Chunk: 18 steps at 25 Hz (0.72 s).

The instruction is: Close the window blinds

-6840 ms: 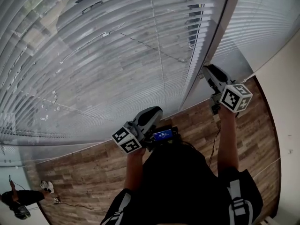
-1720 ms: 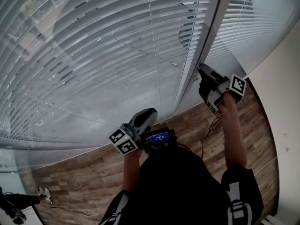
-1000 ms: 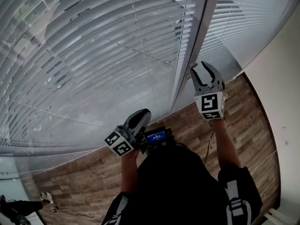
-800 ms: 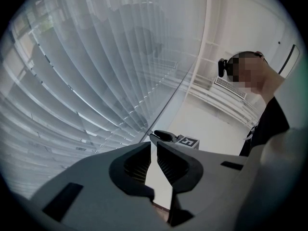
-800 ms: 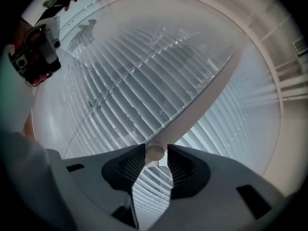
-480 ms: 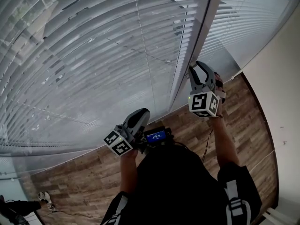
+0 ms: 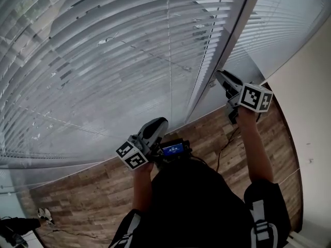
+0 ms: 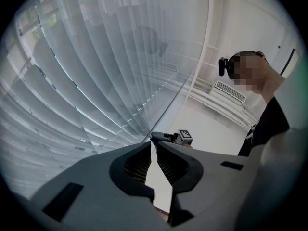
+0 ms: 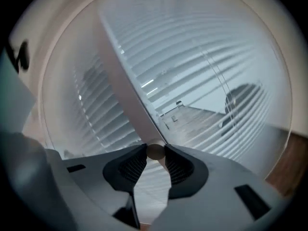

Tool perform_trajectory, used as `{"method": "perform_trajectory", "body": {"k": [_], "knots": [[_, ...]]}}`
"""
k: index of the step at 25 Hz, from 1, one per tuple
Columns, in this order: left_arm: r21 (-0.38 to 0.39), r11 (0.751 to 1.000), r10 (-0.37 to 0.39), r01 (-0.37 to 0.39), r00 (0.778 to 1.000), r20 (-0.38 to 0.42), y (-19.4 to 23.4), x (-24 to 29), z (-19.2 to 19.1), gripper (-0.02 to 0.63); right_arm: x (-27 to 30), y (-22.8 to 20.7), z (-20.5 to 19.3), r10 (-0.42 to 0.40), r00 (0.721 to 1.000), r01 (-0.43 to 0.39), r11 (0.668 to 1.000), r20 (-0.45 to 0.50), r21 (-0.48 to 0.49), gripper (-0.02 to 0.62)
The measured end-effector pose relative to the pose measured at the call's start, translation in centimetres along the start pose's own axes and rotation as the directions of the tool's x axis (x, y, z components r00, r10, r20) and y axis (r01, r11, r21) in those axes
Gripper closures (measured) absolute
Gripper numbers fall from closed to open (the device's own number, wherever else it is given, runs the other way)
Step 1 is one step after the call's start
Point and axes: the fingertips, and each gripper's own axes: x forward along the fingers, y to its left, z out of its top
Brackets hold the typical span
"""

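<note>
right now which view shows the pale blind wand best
Right gripper view: pale blind wand runs to centre, right gripper's jaws just closing on its round tip. Head and left gripper views don't show it clearly.

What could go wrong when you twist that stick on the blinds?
The right hand-held gripper has just been closing its jaws on the wand. Only the wand's round tip sits between them, so it may slip out during a twist. The wand hangs close to the blinds, and a sideways tug could bend them. The blinds are not fully shut, so twisting the wrong way would likely open them wider.
</note>
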Motion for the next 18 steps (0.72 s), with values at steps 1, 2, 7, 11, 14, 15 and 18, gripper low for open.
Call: {"method": "perform_trajectory", "body": {"k": [1, 2, 7, 11, 14, 15, 18], "knots": [[-0.001, 1.0, -0.004, 0.004, 1.0, 0.0, 0.0, 0.0, 0.0, 0.569, -0.1, 0.0, 0.1, 0.041, 0.999, -0.041, 0.992, 0.009, 0.122, 0.466], [-0.001, 1.0, -0.007, 0.007, 1.0, 0.002, -0.1, 0.0, 0.1, 0.569, -0.1, -0.1, 0.2, 0.065, 0.998, -0.068, 0.974, 0.018, 0.215, 0.466], [-0.007, 1.0, -0.011, 0.011, 1.0, 0.016, -0.4, -0.5, 0.4, 0.569, -0.5, -0.1, 0.4, 0.141, 0.987, -0.158, 0.893, 0.072, 0.422, 0.466], [-0.013, 1.0, -0.007, 0.007, 1.0, 0.013, 0.1, -0.3, 0.2, 0.569, -0.1, -0.8, 0.4, 0.177, 0.978, -0.207, 0.837, 0.107, 0.506, 0.466], [-0.013, 1.0, -0.005, 0.005, 1.0, 0.011, 0.4, -0.3, 0.0, 0.569, 0.2, -0.8, 0.5, 0.214, 0.969, -0.248, 0.851, 0.125, 0.464, 0.465], [-0.012, 1.0, -0.004, 0.004, 1.0, 0.012, 0.4, -0.5, -0.1, 0.569, 0.1, -0.3, 0.6, 0.221, 0.967, -0.253, 0.879, 0.124, 0.403, 0.463], [-0.009, 1.0, 0.006, -0.006, 1.0, 0.015, 0.5, -0.9, 0.1, 0.569, 0.0, 0.6, 0.4, 0.17, 0.981, -0.183, 0.97, 0.093, 0.158, 0.439]]}}
